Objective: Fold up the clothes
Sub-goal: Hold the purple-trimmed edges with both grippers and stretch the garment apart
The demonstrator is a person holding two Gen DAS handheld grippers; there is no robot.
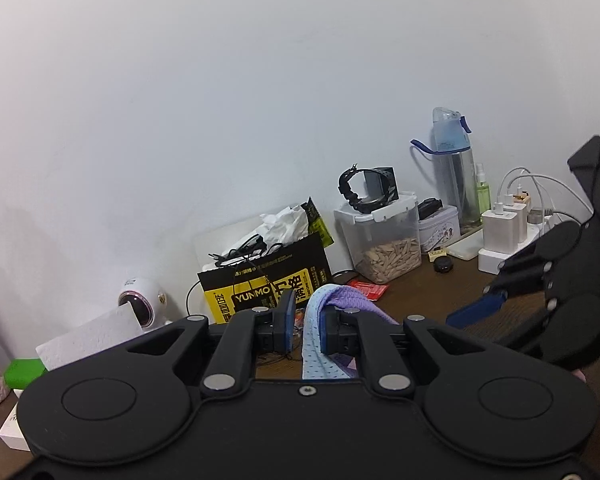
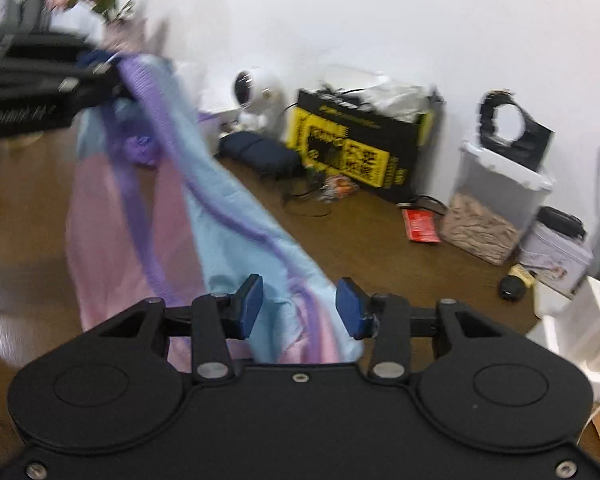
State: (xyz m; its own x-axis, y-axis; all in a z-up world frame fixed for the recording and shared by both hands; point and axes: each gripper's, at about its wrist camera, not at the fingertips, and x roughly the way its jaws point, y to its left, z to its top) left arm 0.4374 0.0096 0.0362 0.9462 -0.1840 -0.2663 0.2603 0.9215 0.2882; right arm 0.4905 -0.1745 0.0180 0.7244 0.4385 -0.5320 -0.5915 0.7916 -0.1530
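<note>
Hanging in a slanted line between two grips, the garment (image 2: 204, 184) — light blue mesh with purple trim and a pink panel — runs lengthwise from upper left in the right wrist view down to lower right, above the brown surface (image 2: 360, 232). Left hand-held gripper (image 1: 307, 326): pads pinched together on the purple-edged end of the cloth. Right hand-held gripper (image 2: 298, 306): jaws apart, the lower blue end lying between the pads (image 2: 248, 306) without being squeezed. Behind, by the wall — a yellow-and-black bag (image 2: 356, 148), a clear lidded container (image 2: 500, 208).
</note>
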